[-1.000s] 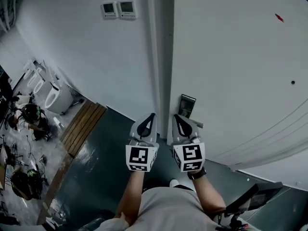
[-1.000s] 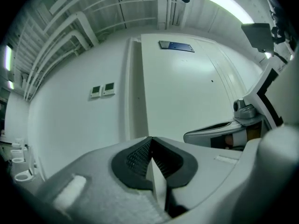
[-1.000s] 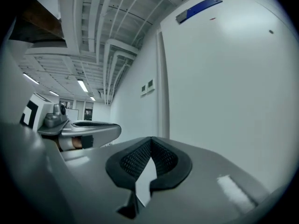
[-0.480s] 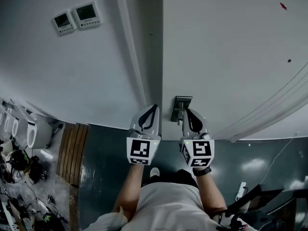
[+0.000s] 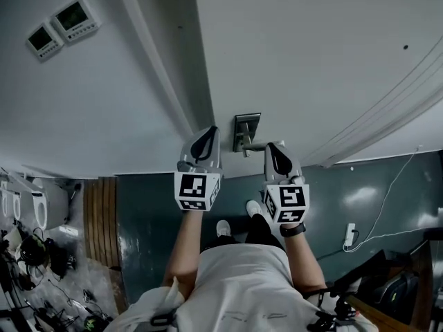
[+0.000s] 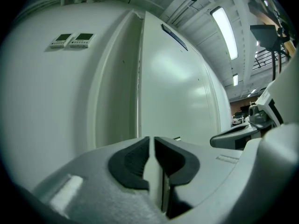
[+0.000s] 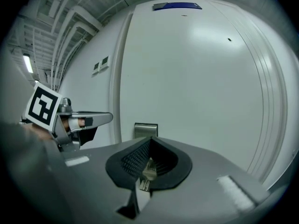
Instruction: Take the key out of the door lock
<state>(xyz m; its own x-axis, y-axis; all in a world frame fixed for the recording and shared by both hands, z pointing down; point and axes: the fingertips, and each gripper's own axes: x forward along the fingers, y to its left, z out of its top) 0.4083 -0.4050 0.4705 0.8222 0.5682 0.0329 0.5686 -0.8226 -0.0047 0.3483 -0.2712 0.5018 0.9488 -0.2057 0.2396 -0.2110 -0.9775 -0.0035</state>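
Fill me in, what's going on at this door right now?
A person stands at a white door with a gripper in each hand. Both are shut. The right gripper has its tip near the door handle below the lock plate. The left gripper sits beside it, toward the frame. A small metal piece shows through the right jaws' gap. I cannot tell whether it is the key.

Head view looks steeply down the door (image 5: 311,47); both gripper views face it, level and near
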